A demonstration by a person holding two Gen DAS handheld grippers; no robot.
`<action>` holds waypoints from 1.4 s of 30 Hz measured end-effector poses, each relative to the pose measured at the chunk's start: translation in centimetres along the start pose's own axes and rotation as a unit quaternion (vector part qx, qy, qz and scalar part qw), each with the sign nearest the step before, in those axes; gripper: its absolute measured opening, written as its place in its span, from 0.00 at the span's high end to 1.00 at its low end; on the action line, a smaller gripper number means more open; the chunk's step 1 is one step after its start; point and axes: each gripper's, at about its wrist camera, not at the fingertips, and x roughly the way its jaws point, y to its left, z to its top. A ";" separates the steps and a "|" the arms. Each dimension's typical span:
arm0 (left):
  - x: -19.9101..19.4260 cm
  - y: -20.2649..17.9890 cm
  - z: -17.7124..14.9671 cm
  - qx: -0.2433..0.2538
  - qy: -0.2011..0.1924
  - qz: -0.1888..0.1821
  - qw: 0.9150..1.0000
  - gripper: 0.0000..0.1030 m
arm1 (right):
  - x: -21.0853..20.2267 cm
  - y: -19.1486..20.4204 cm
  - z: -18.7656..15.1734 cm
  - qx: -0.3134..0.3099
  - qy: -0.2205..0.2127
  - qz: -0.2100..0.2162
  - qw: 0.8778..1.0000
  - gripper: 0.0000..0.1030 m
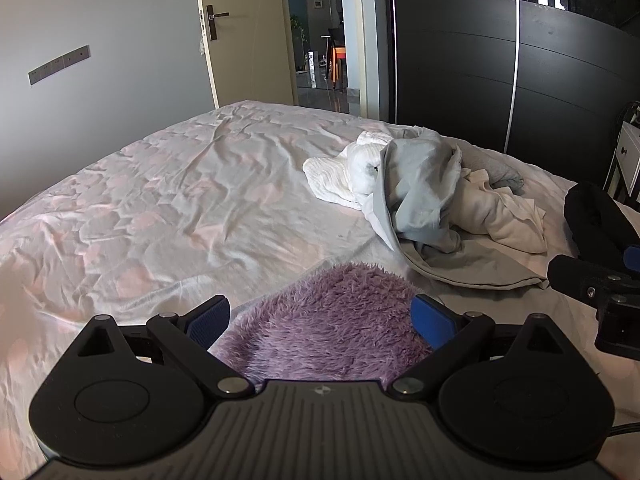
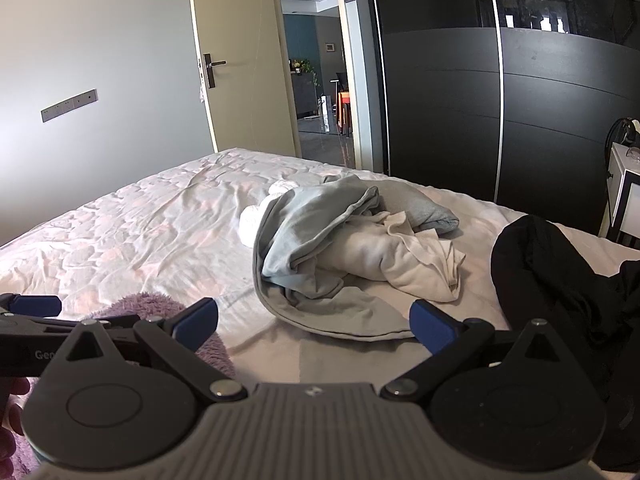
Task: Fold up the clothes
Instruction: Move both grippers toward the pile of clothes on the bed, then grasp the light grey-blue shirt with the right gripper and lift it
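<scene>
Purple fuzzy cloth (image 1: pixel 332 320) lies on the bed right in front of the left gripper (image 1: pixel 322 318), its near part spread between the two blue pads, which stand wide apart and press on nothing. From the right wrist view the same cloth (image 2: pixel 160 308) shows low at the left, beside the left gripper (image 2: pixel 34 304). The right gripper (image 2: pixel 314 320) hangs with its fingers spread wide over a bare stretch of sheet, gripping nothing, the purple cloth just off its left finger.

Further out, a heap of grey, cream and white clothes (image 1: pixel 424 192) sits mid-bed, well apart from both grippers. A black garment (image 2: pixel 560 280) lies at the right edge. The bed (image 1: pixel 160 208) carries a wrinkled pale pink sheet; behind it stand an open door (image 1: pixel 240 32) and a dark wardrobe (image 1: pixel 520 60).
</scene>
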 end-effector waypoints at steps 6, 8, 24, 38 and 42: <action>0.2 0.1 0.0 -0.003 0.005 -0.002 1.000 0.04 | 0.1 0.1 0.0 -0.001 0.003 0.004 1.000 0.01; 0.2 0.2 0.0 -0.005 0.005 -0.002 1.000 0.04 | 0.1 0.1 0.0 -0.002 0.004 0.005 1.000 0.01; 1.7 1.6 2.0 -0.003 0.006 0.006 1.000 0.04 | 2.6 0.7 1.1 -0.005 0.007 0.009 1.000 0.01; 6.5 8.1 3.2 -0.024 0.030 0.068 0.997 0.04 | 14.2 0.5 5.0 -0.001 0.063 0.062 0.996 0.01; 7.9 10.8 2.6 -0.055 0.048 0.080 0.994 0.04 | 18.0 0.7 4.7 -0.008 0.081 0.056 0.995 0.05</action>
